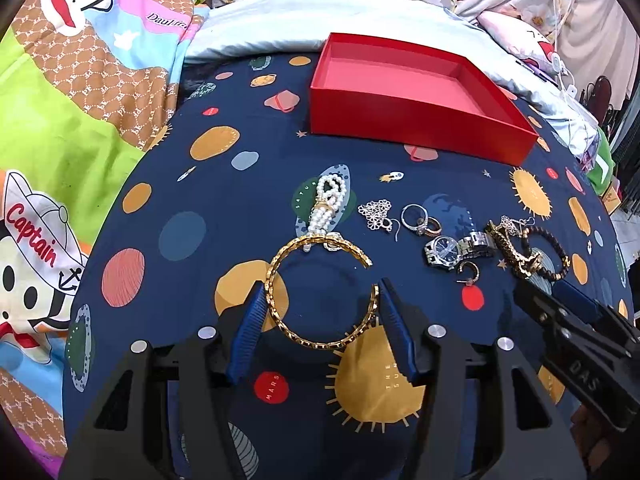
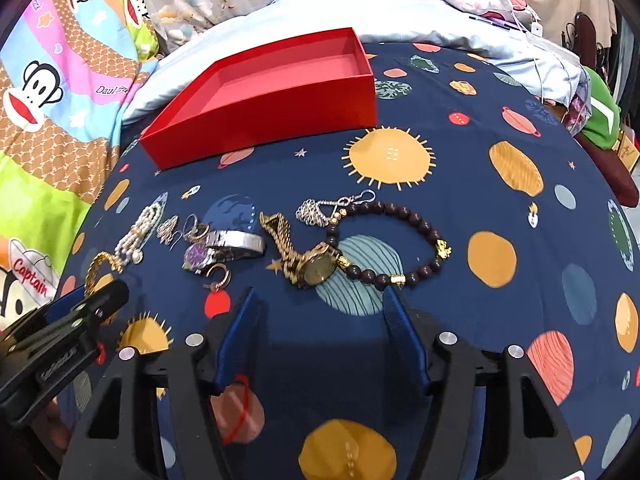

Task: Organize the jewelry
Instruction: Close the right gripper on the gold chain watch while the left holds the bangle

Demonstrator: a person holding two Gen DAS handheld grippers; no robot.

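An open, empty red box (image 1: 408, 92) sits at the back of the blue planet-print cloth; it also shows in the right wrist view (image 2: 280, 96). My left gripper (image 1: 320, 292) is open with its blue fingers on either side of a gold bangle (image 1: 280, 292) lying on the cloth. A pearl bracelet (image 1: 326, 208) touches the bangle's far side. My right gripper (image 2: 316, 300) is open and empty, just short of a gold watch (image 2: 308, 264) and a dark bead bracelet (image 2: 400, 236). A silver watch (image 2: 224, 250), rings (image 1: 418, 218) and earrings (image 1: 376, 214) lie between.
The cloth (image 2: 460, 184) covers a rounded bed surface. A cartoon monkey blanket (image 1: 80, 92) lies to the left and a pale blue pillow (image 1: 280, 20) behind the box. The right gripper's body (image 1: 580, 340) shows at the left wrist view's right edge.
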